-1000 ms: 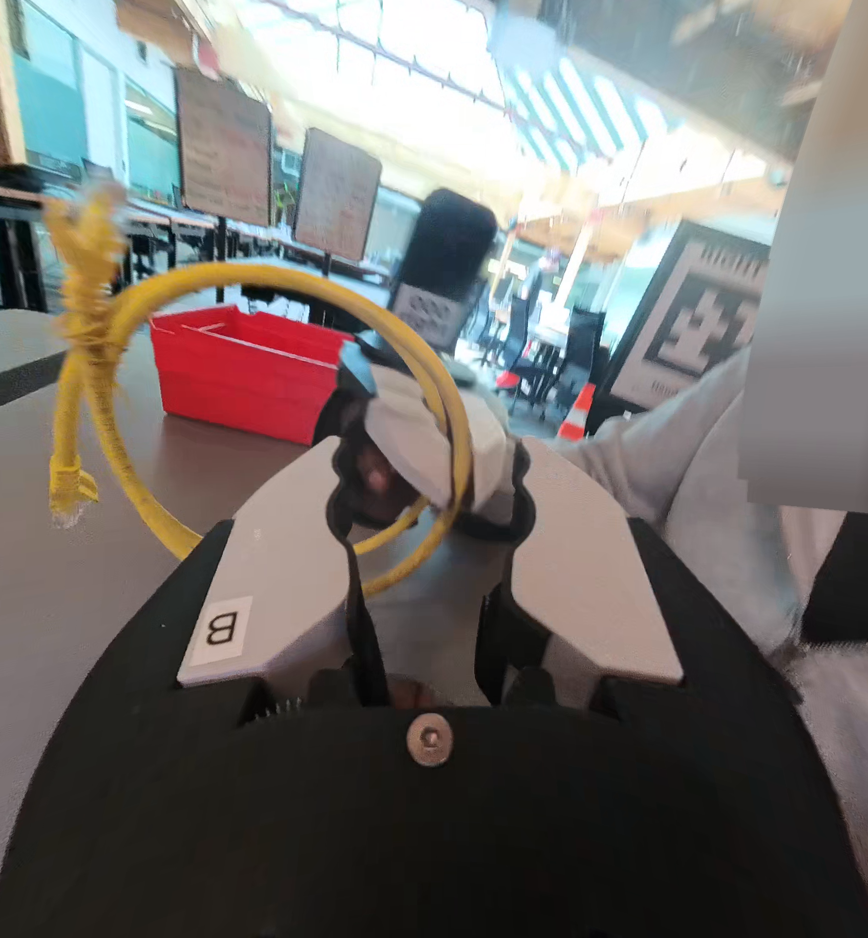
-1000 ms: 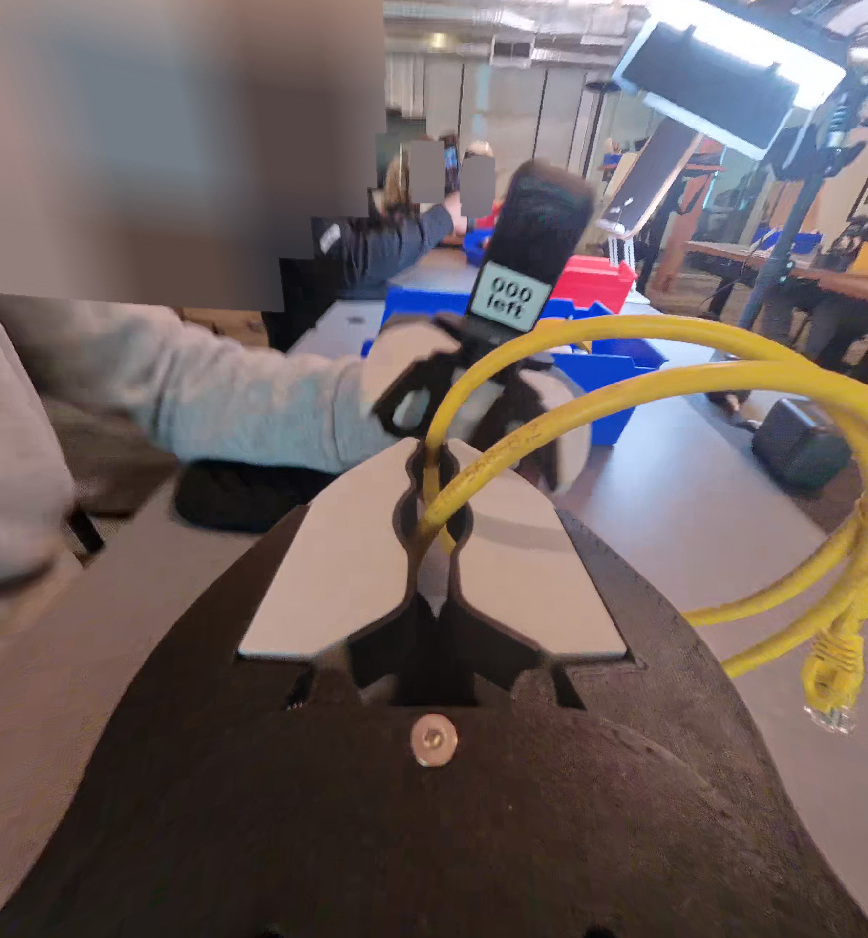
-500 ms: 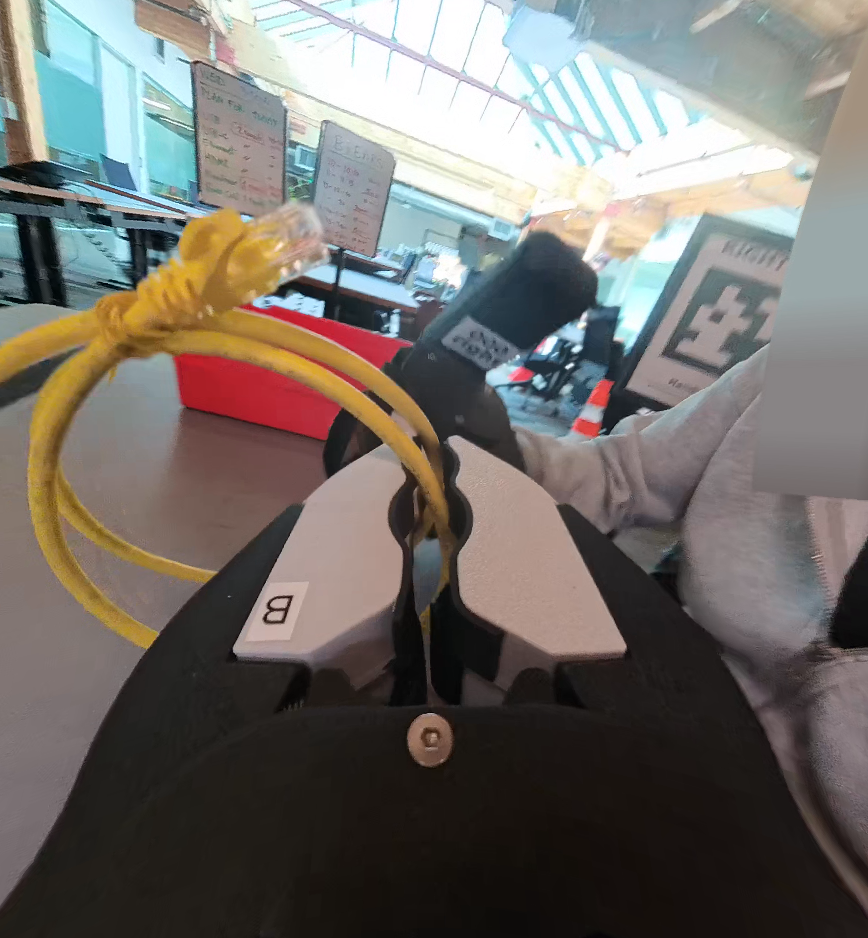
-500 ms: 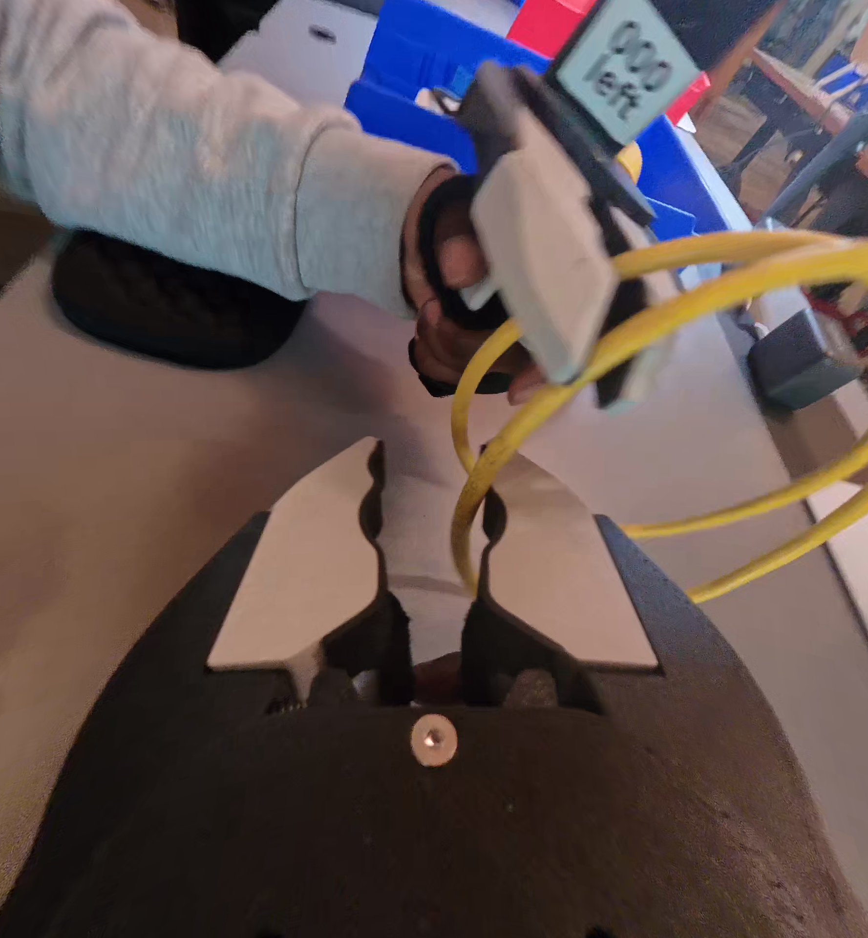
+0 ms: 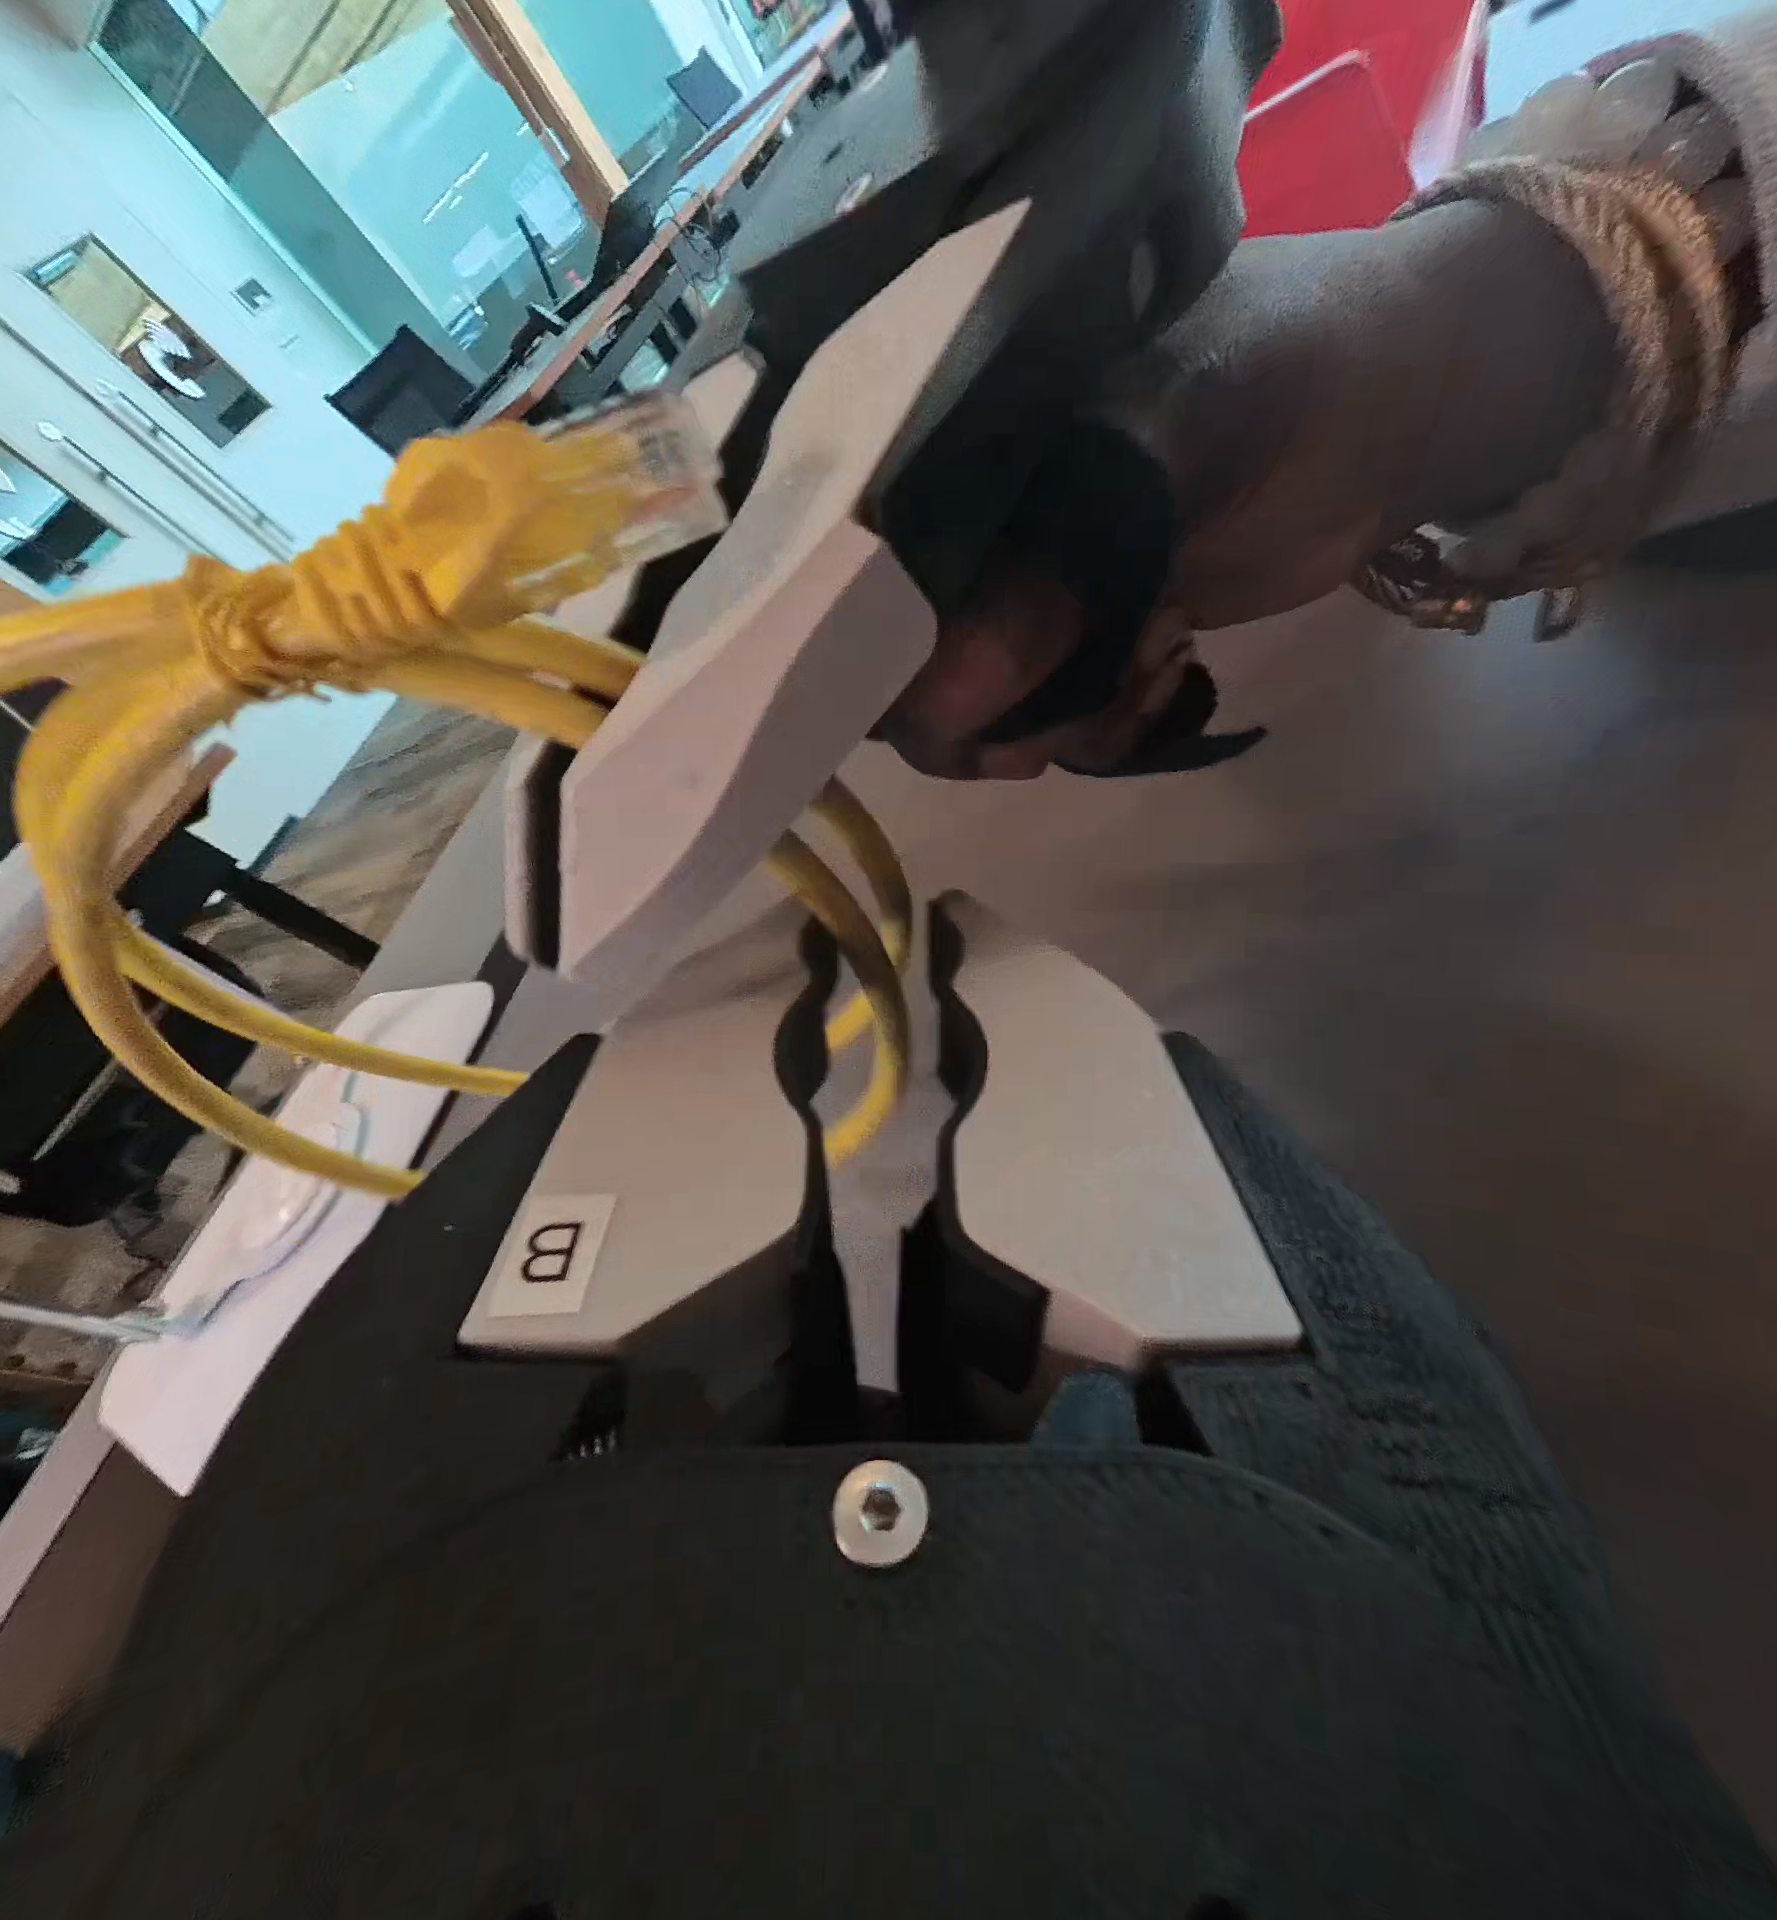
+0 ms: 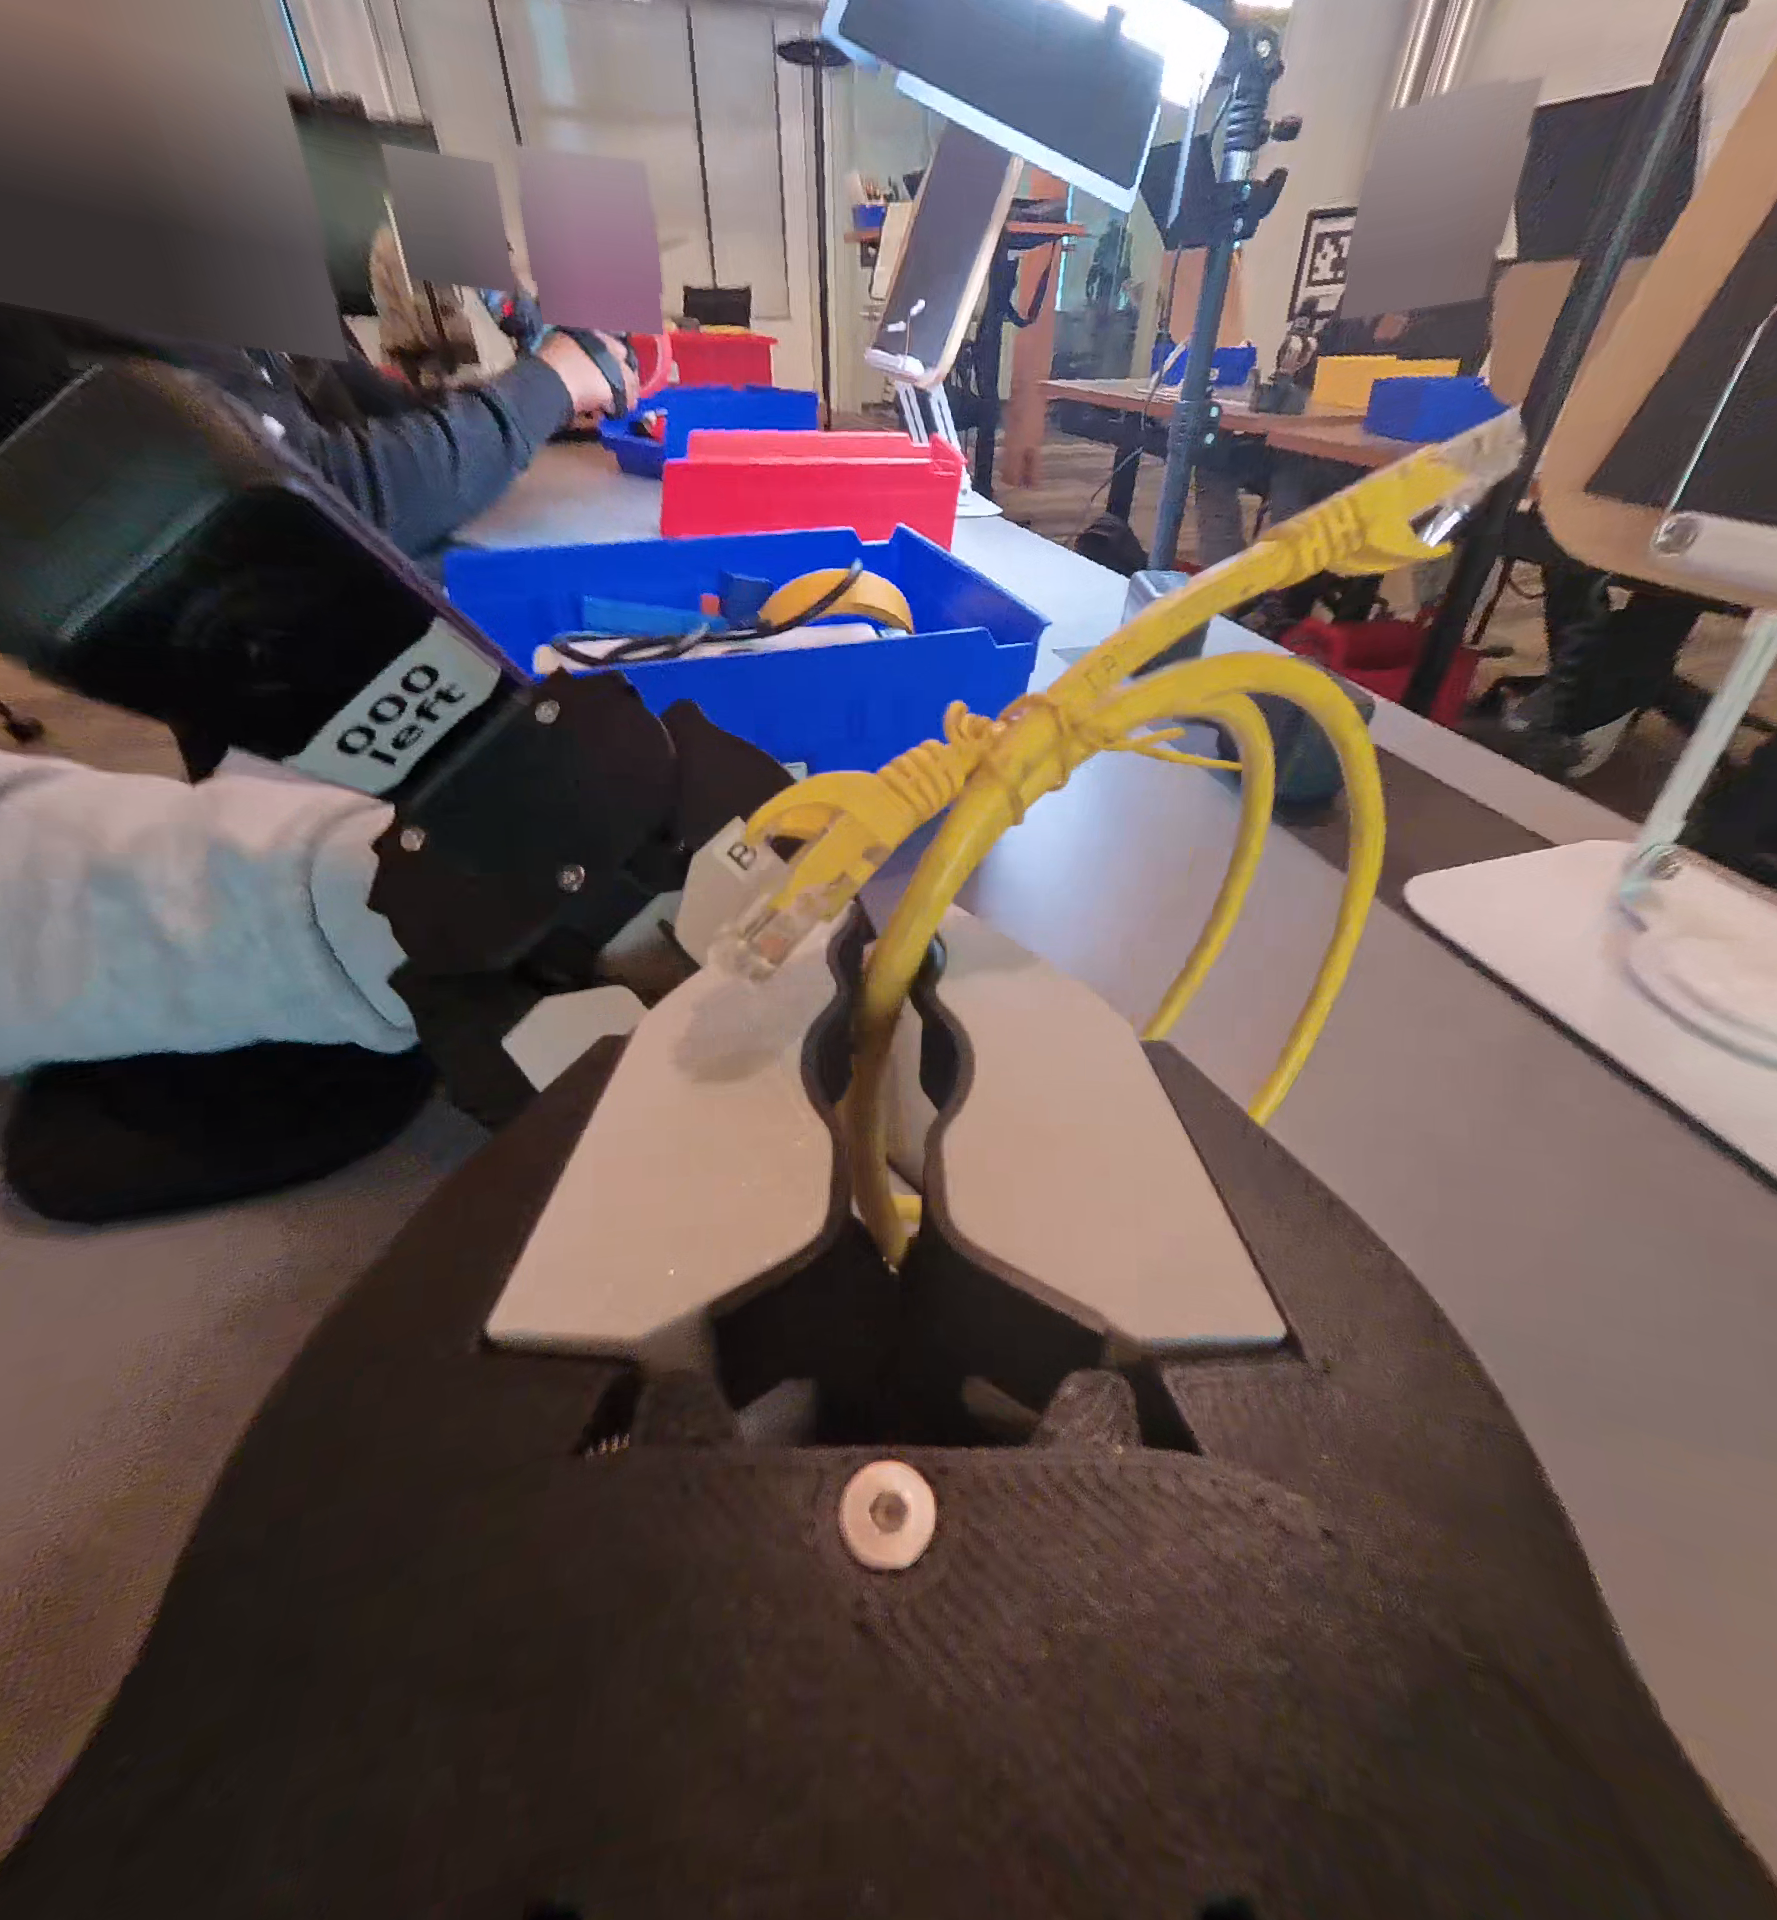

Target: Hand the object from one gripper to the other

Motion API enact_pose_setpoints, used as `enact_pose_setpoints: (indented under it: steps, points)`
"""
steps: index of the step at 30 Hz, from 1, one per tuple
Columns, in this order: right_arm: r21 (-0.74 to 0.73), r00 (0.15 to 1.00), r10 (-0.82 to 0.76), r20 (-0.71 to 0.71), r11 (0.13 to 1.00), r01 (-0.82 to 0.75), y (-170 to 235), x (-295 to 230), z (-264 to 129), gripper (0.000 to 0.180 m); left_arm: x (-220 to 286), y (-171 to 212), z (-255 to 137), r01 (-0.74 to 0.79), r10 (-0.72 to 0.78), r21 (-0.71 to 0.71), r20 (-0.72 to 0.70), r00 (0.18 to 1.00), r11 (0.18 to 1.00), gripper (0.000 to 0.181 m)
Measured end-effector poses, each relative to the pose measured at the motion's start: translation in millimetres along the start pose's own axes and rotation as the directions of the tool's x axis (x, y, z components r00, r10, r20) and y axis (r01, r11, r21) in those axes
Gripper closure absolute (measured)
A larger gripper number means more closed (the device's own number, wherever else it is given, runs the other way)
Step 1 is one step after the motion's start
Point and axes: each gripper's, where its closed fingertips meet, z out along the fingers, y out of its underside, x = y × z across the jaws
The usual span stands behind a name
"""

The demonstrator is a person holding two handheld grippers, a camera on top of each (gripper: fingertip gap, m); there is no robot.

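Observation:
A coiled yellow network cable point(image 6: 1353, 831), tied with a twist tie, hangs above the grey table point(image 6: 1486, 1195). My right gripper point(image 6: 889, 945) is shut on a strand of it. One clear plug point(image 6: 1455, 488) points up to the right and the other plug point(image 6: 764, 930) lies by my left finger. In the left wrist view the cable point(image 5: 84, 935) loops to the left. My left gripper point(image 5: 879, 935) is open, and strands pass loosely through its gap. The right gripper's fingers point(image 5: 738, 675) clamp the coil just ahead of it. The left gripper's black body point(image 6: 510, 831) sits close to the left of my right fingertips.
A blue bin point(image 6: 822, 696) of parts and a red bin point(image 6: 811, 488) stand behind on the table. A white stand base point(image 6: 1590, 956) with a framed panel is at the right; it also shows in the left wrist view point(image 5: 271, 1195). Other people work at the far end. Some 6 cm of space lies between my two pairs of fingers.
The right gripper, open half a second ago, has shut on the cable. The left gripper, then shut on it, has opened. Both views have swung and the coil has turned.

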Motion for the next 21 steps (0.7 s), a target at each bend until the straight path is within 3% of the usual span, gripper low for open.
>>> enact_pose_setpoints:
  steps: [4,7,10,12,14,16,19,21]
  points:
    - [-0.010,0.995,-0.099,-0.024,0.995,0.099,-1.7,10.5,-12.7,0.179,-17.1,-19.7,-20.8,0.176,-0.169,0.199,-0.052,0.984,0.964,0.145]
    - [-0.012,0.993,-0.118,-0.025,0.993,0.118,-3.7,16.7,-21.6,0.179,-57.1,-31.0,-47.9,0.302,-0.333,0.377,0.018,0.943,0.875,0.145]
    - [0.011,0.994,-0.109,0.005,0.994,0.109,-6.7,12.3,-22.0,0.179,-79.4,-20.4,-60.0,0.280,-0.353,0.391,0.130,0.926,0.877,0.145]
    - [0.011,0.993,-0.121,-0.003,0.993,0.121,-5.8,10.7,-19.1,0.179,-71.5,-25.2,-57.9,0.417,-0.449,0.407,-0.019,0.893,0.812,0.147]
    - [0.014,0.988,-0.153,-0.032,0.988,0.154,-4.6,10.1,-15.1,0.179,-54.1,-38.9,-54.3,0.653,-0.577,0.373,-0.307,0.757,0.659,0.144]
    - [0.012,0.978,-0.198,-0.065,0.980,0.199,-3.1,8.6,-10.4,0.179,-47.7,-49.3,-52.4,0.793,-0.640,0.324,-0.470,0.608,0.516,0.135]
    - [-0.033,0.949,-0.298,-0.105,0.954,0.297,3.0,4.7,-2.7,0.179,-47.5,-58.7,-53.9,0.825,-0.644,0.356,-0.517,0.564,0.438,0.131]
    - [-0.067,0.925,-0.363,-0.111,0.931,0.357,7.7,0.6,2.6,0.179,-50.5,-59.0,-56.3,0.812,-0.642,0.385,-0.497,0.584,0.440,0.153]
